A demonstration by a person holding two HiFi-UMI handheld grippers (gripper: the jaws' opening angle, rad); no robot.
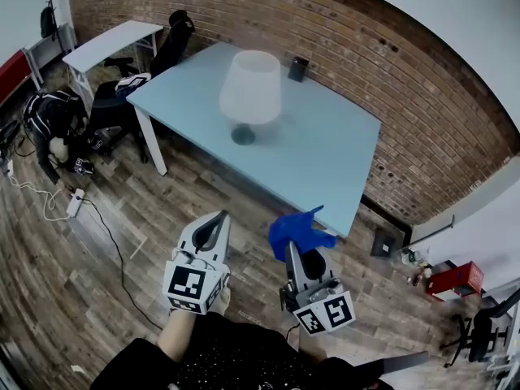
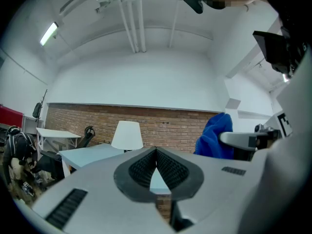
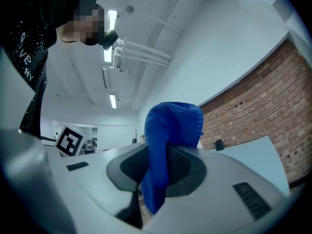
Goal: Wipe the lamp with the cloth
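- Table [image 1: 333, 161]: upper centre of head view; bears the lamp, well apart from both grippers. Close that gap before wiping.
- Lamp [image 1: 250, 88]: upright, upper centre, white shade over dark base. Wipe shade with light strokes; probably tips easily, so steady the base.
- Cloth [image 1: 299, 231]: blue, lower centre, clenched between jaws of right gripper [image 1: 291, 250]. Present the loose fold, not the jaw tips.
- Left gripper [image 1: 218, 220]: lower centre-left, jaws pressed together on nothing.
- Containers: none discernible; small dark item [image 1: 298, 68] beyond lamp unidentifiable.
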